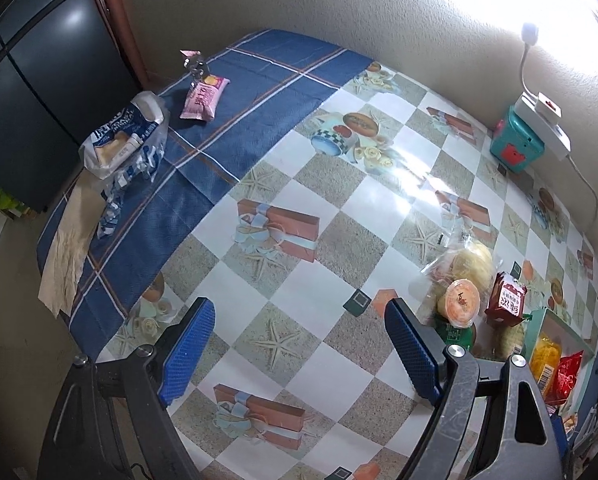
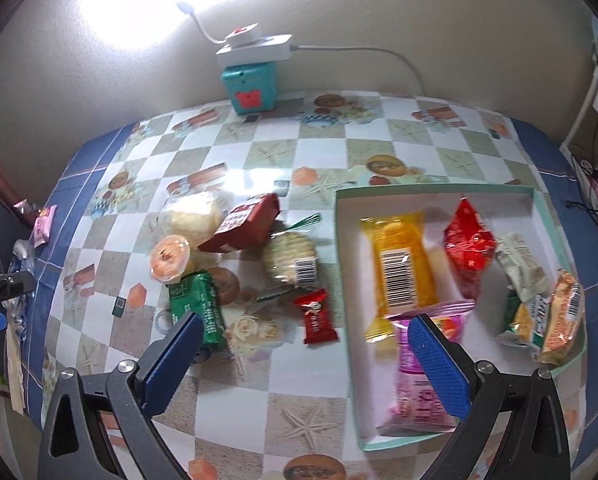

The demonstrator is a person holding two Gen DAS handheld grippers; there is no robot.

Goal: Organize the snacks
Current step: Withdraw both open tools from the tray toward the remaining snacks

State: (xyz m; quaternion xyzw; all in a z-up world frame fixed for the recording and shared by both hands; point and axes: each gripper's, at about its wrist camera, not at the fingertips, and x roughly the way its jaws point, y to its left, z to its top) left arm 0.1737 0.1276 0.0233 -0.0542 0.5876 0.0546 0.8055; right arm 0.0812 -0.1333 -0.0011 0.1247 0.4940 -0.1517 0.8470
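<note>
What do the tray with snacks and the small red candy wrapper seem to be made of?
The tray looks like matte cardboard: thin straight walls, mint outside, white inside. The small red candy wrapper looks like glossy plastic film or foil, crimped at both ends; which one is unclear.

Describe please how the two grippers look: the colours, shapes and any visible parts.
The left gripper and the right gripper look alike. Each has two flat fingers with blue, finely textured pads on dark backing. The fingers sit on dark grey, scuffed metal links with triangular cut-outs, joined by round silver bolts. No cables, sleeves or printed markings are visible on them.
</note>
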